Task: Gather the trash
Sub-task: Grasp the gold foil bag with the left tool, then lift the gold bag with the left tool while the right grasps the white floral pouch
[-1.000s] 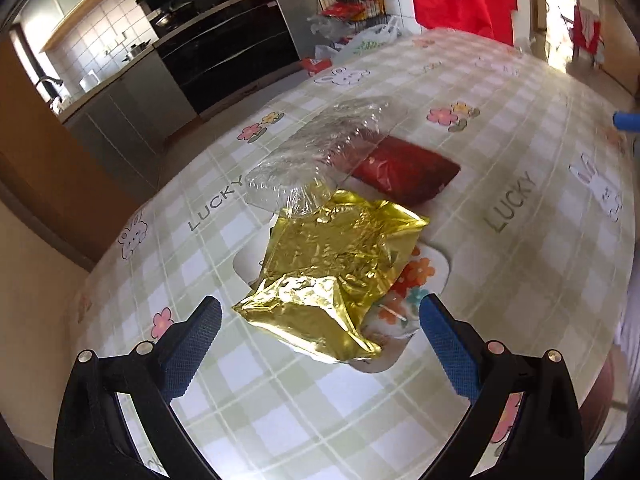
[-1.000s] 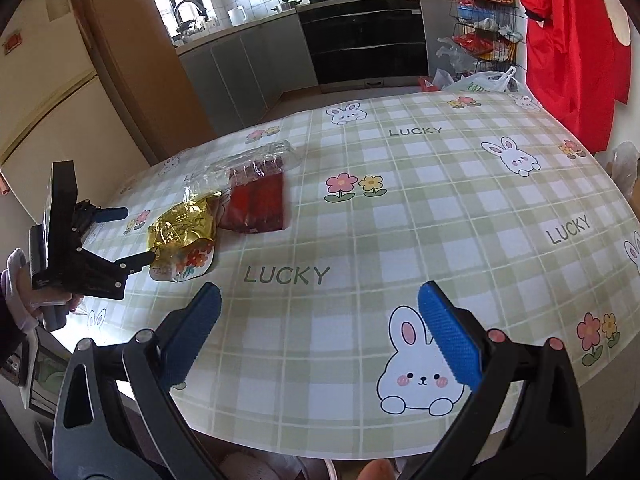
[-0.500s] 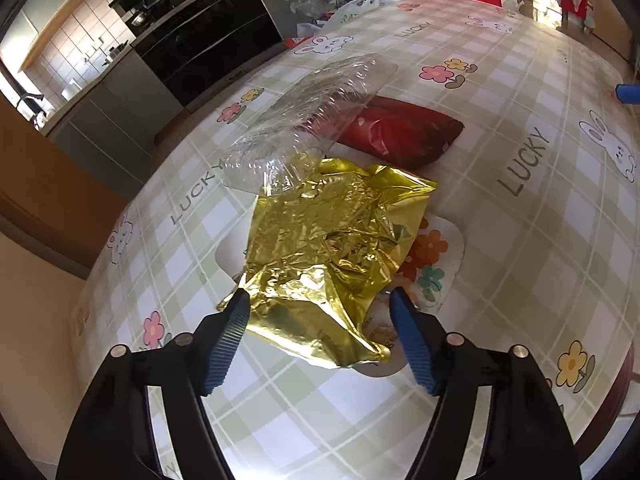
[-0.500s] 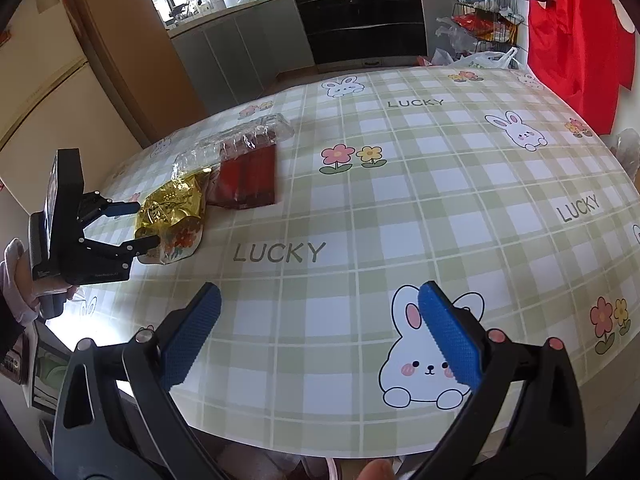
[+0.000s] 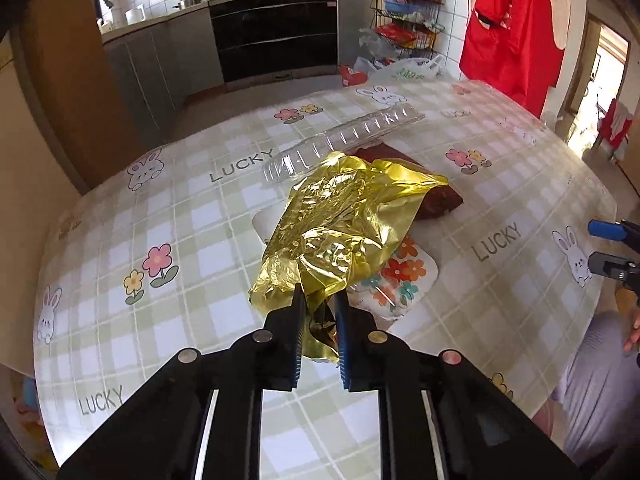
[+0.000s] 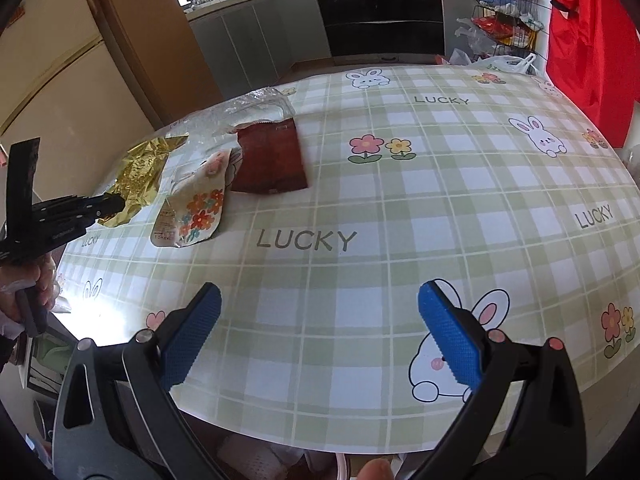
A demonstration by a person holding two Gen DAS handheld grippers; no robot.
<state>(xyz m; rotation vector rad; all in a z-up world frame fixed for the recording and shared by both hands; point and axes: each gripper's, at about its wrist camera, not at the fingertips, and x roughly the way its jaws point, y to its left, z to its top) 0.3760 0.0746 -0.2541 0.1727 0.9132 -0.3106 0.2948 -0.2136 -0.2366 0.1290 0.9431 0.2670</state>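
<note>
- The left hand-held gripper (image 5: 319, 300) has just been closing, and its blue pads now pinch the near corner of the gold foil wrapper (image 5: 344, 224), whose crumpled sheet lifts off the table (image 5: 192, 240) at that end.
- The right hand-held gripper (image 6: 320, 312) is spread wide with nothing between its pads, above a bare stretch of the cloth near the table's front edge.
- Just beside the foil lies a flat white pouch with an orange flower print (image 6: 194, 208), partly under the foil in the left wrist view.
- Behind the pouch and touching it lies a dark red packet (image 6: 270, 160), flat on the cloth.
- Beyond these sits a clear plastic tray (image 5: 344, 138), ribbed along its rim, close against the red packet.
- All the trash is grouped at the table's left side in the right wrist view; the middle and right of the green checked cloth with rabbits, flowers and "LUCKY" are open.
- The table's edge curves round; past its far edge are grey kitchen cabinets (image 6: 256, 36), a black oven front (image 6: 380, 16), a wire rack (image 5: 408, 20) and a hanging red garment (image 5: 512, 28).
</note>
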